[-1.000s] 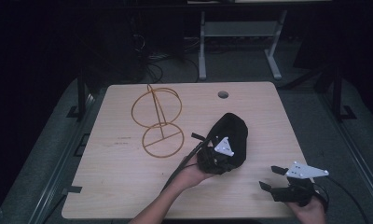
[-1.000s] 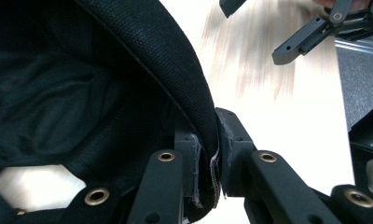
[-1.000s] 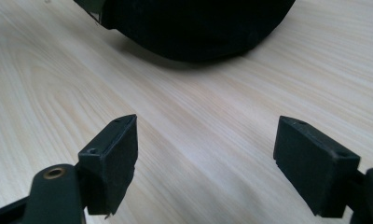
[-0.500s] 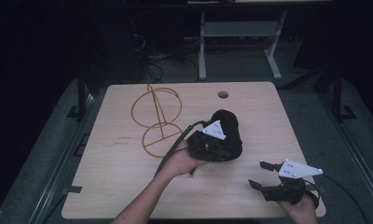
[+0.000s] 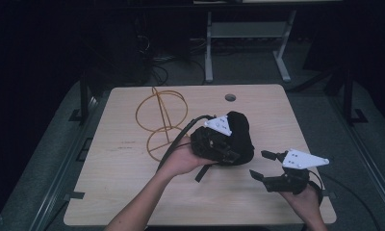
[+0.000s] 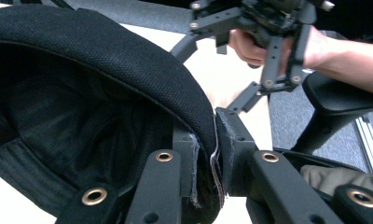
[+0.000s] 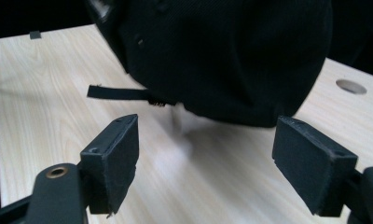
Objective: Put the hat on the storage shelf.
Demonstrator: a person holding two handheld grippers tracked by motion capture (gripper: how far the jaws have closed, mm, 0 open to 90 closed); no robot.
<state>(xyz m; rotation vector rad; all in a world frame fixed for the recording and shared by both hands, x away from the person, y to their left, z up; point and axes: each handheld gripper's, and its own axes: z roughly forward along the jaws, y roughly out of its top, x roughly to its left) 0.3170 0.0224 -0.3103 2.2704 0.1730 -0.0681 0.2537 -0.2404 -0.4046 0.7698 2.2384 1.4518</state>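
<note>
Left gripper (image 5: 219, 144) is clamped on the rim edge of the black woven-fabric cap (image 5: 238, 137); in the left gripper view the pads (image 6: 233, 149) pinch the rim fabric of the cap (image 6: 105, 93) flat between them, opening toward the camera. The cap is off the light wood-grain worktop (image 5: 133, 192), hanging just right of the yellow wire hat stand (image 5: 161, 118), which has an upright hoop on a round base ring. Right gripper (image 5: 265, 166) is wide open and empty, low to the right of the cap, well away from the stand; in the right gripper view its pads (image 7: 114, 151) sit apart with the cap (image 7: 222, 56) ahead and a loose back strap (image 7: 119, 93) dangling underneath.

Likely step: carry the cap over to the stand and seat it on the hoop.

To do it well:
- keep the pinch on the rim firm, since it's a thin edge and could slip
- turn the cap so the opening faces down over the stand's hoop
- bring the right gripper to the opposite rim to spread the opening; stay off the strap
- lower gently, because the wire stand looks light and may tip

How near the cap is to the stand's hoop is hard to judge from above.
</note>
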